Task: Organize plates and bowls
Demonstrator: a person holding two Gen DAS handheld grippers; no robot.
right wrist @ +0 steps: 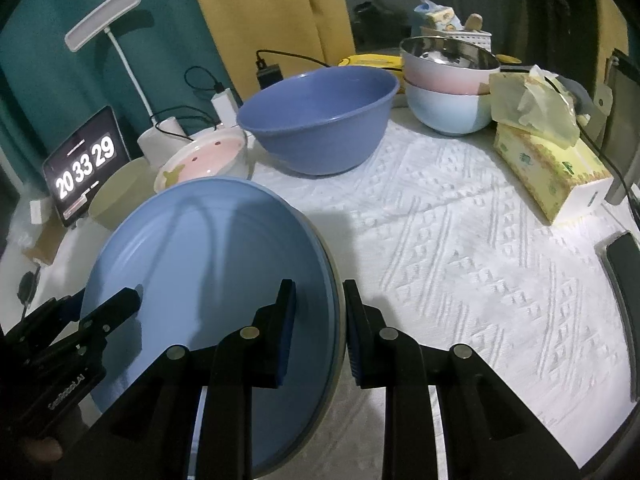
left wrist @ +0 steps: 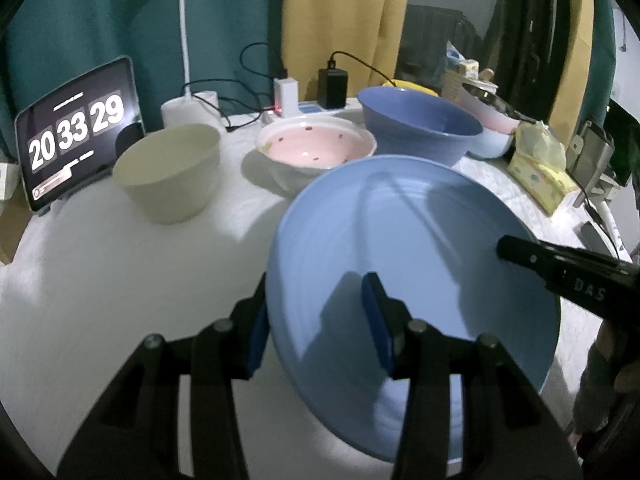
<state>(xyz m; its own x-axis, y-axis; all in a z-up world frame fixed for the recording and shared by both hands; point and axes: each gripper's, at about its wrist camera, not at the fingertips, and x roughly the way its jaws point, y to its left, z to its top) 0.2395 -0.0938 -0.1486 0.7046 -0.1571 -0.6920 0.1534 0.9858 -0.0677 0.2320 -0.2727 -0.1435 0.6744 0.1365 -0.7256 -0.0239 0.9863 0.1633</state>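
— What do we see on the worktop [right wrist: 460,240]?
— We see a white textured cloth over it, bearing a cream bowl [left wrist: 170,172], a pink spotted dish [left wrist: 316,148], a deep blue bowl [right wrist: 320,120], a tissue box [right wrist: 548,168] and a tablet clock [left wrist: 76,132].

Much of the scene is covered, cropped or too faint to read.

The light blue round plate [right wrist: 208,280] hides the near side of the pale cream bowl [right wrist: 116,196] and of the pink-and-white spotted bowl [right wrist: 208,156] in the right wrist view. The black phone-like slab [right wrist: 624,260] is cut by the right edge. Small text under the clock digits on the dark tablet screen [left wrist: 76,128] is unreadable. The white desk lamp [left wrist: 183,32] loses its head at the left view's top edge.
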